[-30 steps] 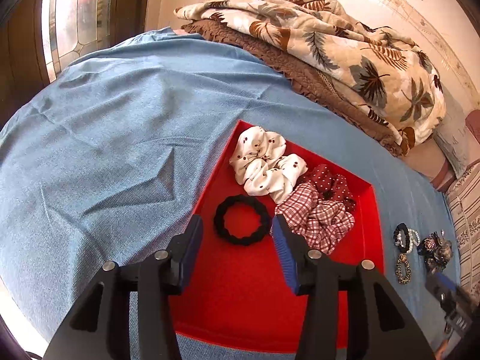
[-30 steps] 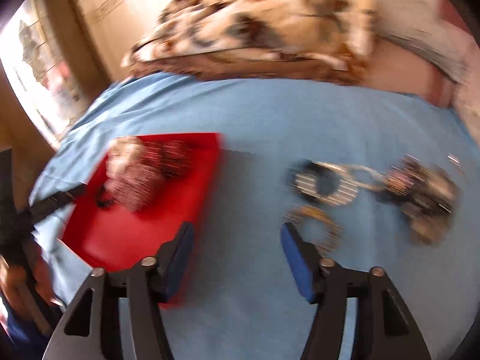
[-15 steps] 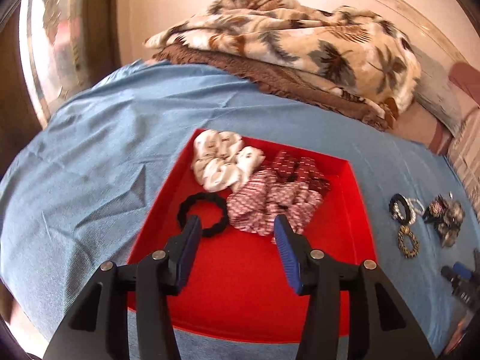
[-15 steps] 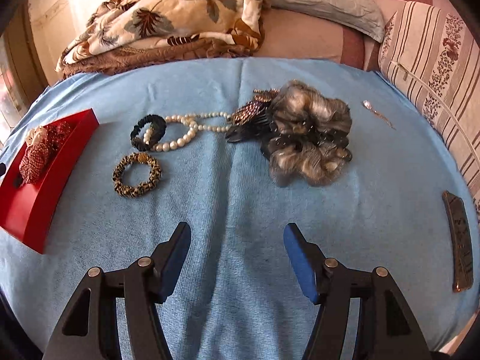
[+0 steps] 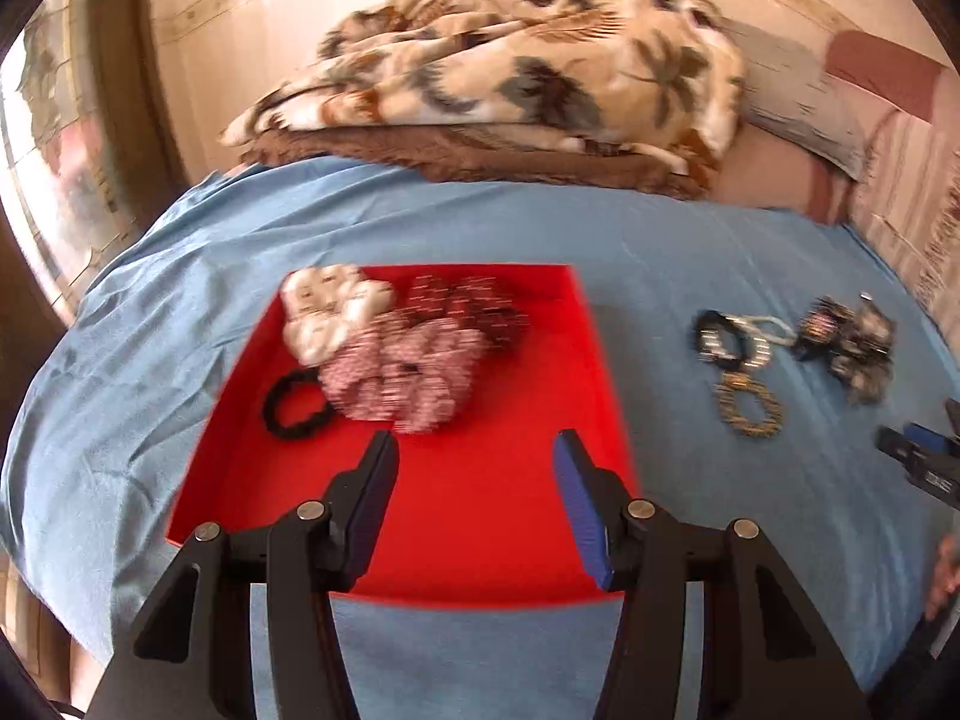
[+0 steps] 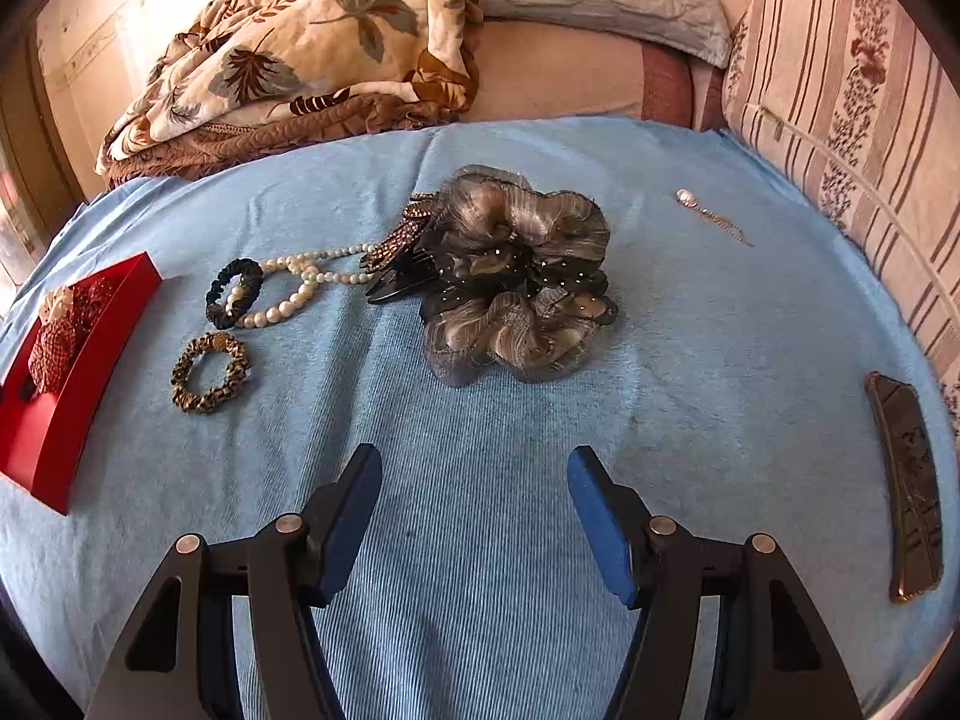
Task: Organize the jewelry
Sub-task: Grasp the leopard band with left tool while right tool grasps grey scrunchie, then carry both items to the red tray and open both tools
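Observation:
A red tray (image 5: 480, 540) on the blue cloth holds a white scrunchie (image 5: 336, 312), a red checked one (image 5: 402, 378), a dark red dotted one (image 5: 474, 306) and a black hair tie (image 5: 294, 408). My left gripper (image 5: 474, 462) hovers open over the tray's bare near part, with nothing between its fingers. My right gripper (image 6: 474, 480) is open and empty above the cloth, short of a grey scrunchie (image 6: 516, 276). A hair claw clip (image 6: 402, 258), pearl necklace (image 6: 300, 282), black scrunchie (image 6: 234, 291) and leopard scrunchie (image 6: 210, 372) lie between it and the tray (image 6: 78, 372).
A small pendant (image 6: 711, 216) lies far right on the cloth and a long brown barrette (image 6: 906, 480) near its right edge. Folded floral blankets (image 6: 288, 60) and pillows (image 6: 840, 90) border the back and right. The right gripper's tip (image 5: 918, 462) shows at the left view's edge.
The left gripper has swung right, so the tray sits more to the left in its view, and its jaws have widened slightly. The right gripper moved right from the tray and lower towards the grey scrunchie.

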`<state>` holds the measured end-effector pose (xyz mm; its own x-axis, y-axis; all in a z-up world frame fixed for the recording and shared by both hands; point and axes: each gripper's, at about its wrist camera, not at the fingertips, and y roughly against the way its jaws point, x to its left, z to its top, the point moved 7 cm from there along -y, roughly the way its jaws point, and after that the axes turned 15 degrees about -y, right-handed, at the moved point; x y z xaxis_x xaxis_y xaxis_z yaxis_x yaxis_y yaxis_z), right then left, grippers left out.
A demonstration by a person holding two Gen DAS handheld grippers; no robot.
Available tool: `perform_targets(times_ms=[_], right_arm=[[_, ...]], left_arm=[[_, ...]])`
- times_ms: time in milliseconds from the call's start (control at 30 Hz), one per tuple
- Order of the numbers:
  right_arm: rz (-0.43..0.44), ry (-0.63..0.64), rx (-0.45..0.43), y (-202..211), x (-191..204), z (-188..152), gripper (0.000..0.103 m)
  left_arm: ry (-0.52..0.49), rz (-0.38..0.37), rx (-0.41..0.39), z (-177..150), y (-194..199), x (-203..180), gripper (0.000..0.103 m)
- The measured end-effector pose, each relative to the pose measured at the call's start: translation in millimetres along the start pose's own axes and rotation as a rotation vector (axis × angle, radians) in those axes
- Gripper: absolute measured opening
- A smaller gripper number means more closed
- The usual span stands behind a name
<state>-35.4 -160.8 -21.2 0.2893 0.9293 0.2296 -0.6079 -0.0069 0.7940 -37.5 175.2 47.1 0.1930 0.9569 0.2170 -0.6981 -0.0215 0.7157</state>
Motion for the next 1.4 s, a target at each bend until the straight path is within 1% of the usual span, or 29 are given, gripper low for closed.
perform_targets(times_ms=[100,167,300,367,467,567,633,733,833,867,900,933,967,1000,1033,1067,1100,1167,1267,1400], right_arm=[[0.052,-0.041,-0.004,4,-6,9,0.069],[0.082,-0.074,-0.011,10,-14,18,0.069],[0.119,-0.126,-0.024,12,-27,43,0.069],[0.120,-0.118,-0.026,8,-28,56,0.069],[0.103,-0.044,-0.048,-3,-21,76,0.072],[0.099,-0.002,-0.072,-16,-20,89,0.074],[0.109,0.001,-0.083,-25,-23,95,0.075],[0.141,-0.023,-0.050,-40,-27,98,0.076],[0.189,-0.056,-0.018,-47,-26,98,0.076],[0.201,-0.058,-0.013,-47,-25,98,0.073],[0.212,-0.059,-0.009,-47,-24,97,0.061],[0.225,-0.057,0.003,-48,-22,96,0.051],[0.233,-0.055,0.018,-49,-20,94,0.033],[0.236,-0.056,0.025,-50,-19,93,0.027],[0.241,-0.063,0.029,-50,-18,91,0.025],[0.247,-0.070,0.028,-48,-18,91,0.021],[0.251,-0.074,0.023,-46,-19,91,0.020],[0.260,-0.086,-0.003,-35,-19,91,0.018],[0.284,-0.117,-0.033,-17,-22,90,0.018],[0.300,-0.130,-0.078,7,-24,88,0.017]], left_arm=[[-0.015,-0.065,0.012,15,0,-28,0.056],[-0.021,-0.092,0.019,24,-4,-44,0.056],[-0.016,-0.158,0.074,41,-28,-81,0.056],[-0.036,-0.167,0.112,47,-47,-99,0.056],[-0.056,-0.181,0.161,51,-75,-118,0.056],[-0.053,-0.199,0.205,54,-100,-129,0.056],[-0.068,-0.189,0.222,55,-113,-134,0.056],[-0.076,-0.190,0.242,55,-128,-139,0.056],[-0.088,-0.170,0.226,59,-133,-145,0.056],[-0.091,-0.169,0.226,60,-133,-147,0.056],[-0.091,-0.167,0.222,60,-133,-149,0.056],[-0.092,-0.166,0.220,60,-131,-152,0.048],[-0.103,-0.165,0.216,59,-129,-156,0.039],[-0.120,-0.168,0.213,59,-125,-160,0.018],[-0.133,-0.178,0.218,60,-123,-165,0.006],[-0.138,-0.189,0.221,62,-122,-168,0.006],[-0.133,-0.206,0.214,63,-117,-170,0.006],[-0.123,-0.216,0.196,66,-106,-172,0.006],[-0.093,-0.256,0.161,70,-84,-170,0.005],[-0.066,-0.280,0.105,71,-50,-159,0.006]])
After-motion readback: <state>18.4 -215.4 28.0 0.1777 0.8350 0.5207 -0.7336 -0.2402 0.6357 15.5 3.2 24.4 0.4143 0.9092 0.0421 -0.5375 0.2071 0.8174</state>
